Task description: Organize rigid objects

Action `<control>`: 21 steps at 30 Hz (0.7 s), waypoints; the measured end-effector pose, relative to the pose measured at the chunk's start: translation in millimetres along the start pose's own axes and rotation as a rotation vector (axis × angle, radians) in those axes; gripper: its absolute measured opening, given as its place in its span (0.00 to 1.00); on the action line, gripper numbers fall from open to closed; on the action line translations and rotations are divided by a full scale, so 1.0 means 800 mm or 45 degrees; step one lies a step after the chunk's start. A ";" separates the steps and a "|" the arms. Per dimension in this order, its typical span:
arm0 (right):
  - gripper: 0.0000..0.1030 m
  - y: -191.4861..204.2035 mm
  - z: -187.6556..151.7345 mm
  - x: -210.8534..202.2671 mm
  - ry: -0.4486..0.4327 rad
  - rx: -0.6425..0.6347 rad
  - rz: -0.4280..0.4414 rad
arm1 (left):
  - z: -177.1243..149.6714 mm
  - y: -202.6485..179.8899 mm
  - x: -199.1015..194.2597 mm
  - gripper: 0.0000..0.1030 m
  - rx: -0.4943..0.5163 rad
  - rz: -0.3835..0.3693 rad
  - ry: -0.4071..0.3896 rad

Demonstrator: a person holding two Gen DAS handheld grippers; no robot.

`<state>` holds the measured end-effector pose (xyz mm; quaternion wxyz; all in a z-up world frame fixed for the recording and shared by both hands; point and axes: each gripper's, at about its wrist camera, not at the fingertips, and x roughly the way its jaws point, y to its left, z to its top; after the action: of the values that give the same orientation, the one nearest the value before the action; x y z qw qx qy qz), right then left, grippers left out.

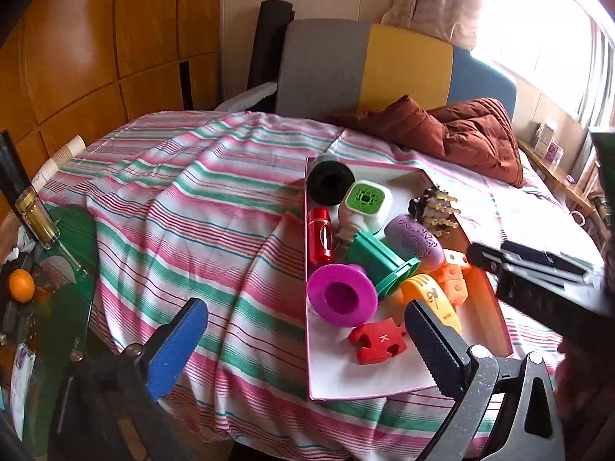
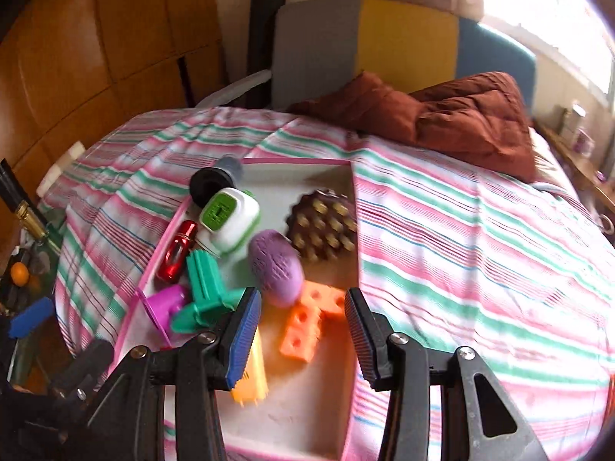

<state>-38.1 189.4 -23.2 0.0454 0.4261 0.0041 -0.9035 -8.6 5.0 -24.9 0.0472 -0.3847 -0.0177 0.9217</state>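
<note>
A white tray with a pink rim (image 1: 338,380) (image 2: 300,415) lies on the striped cloth and holds several rigid objects: a black spool (image 1: 329,183), a green-and-white box (image 1: 367,201) (image 2: 228,217), a red canister (image 1: 319,239) (image 2: 177,250), a teal piece (image 1: 380,263) (image 2: 205,288), a magenta funnel (image 1: 342,294), a purple egg shape (image 1: 415,242) (image 2: 275,267), orange cubes (image 1: 455,282) (image 2: 307,322), a red K piece (image 1: 378,340) and a brown studded disc (image 2: 324,224). My left gripper (image 1: 303,342) is open, empty, at the tray's near left. My right gripper (image 2: 301,340) is open above the orange cubes.
A brown quilted jacket (image 1: 461,130) (image 2: 453,111) lies at the far side of the table. A chair with grey, yellow and blue panels (image 1: 365,65) stands behind it. A glass bottle (image 1: 38,219) and an orange (image 1: 21,286) sit at the left.
</note>
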 end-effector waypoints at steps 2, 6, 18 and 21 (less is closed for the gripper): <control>0.44 -0.003 -0.008 -0.009 -0.020 0.012 -0.024 | -0.001 -0.005 -0.004 1.00 0.009 0.042 -0.008; 0.44 -0.005 -0.024 -0.023 -0.047 0.013 -0.067 | -0.006 -0.011 -0.009 1.00 0.006 0.078 -0.018; 0.44 -0.004 -0.048 -0.032 -0.064 0.044 -0.066 | -0.007 -0.017 -0.030 1.00 0.002 0.133 -0.095; 0.44 -0.001 -0.049 -0.032 -0.065 0.040 -0.066 | -0.009 -0.016 -0.033 0.99 -0.008 0.146 -0.117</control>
<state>8.2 194.3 -28.8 0.0152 0.4035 -0.0003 -0.9149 15.7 14.7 -10.8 -0.0077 -0.3425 -0.0005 0.9395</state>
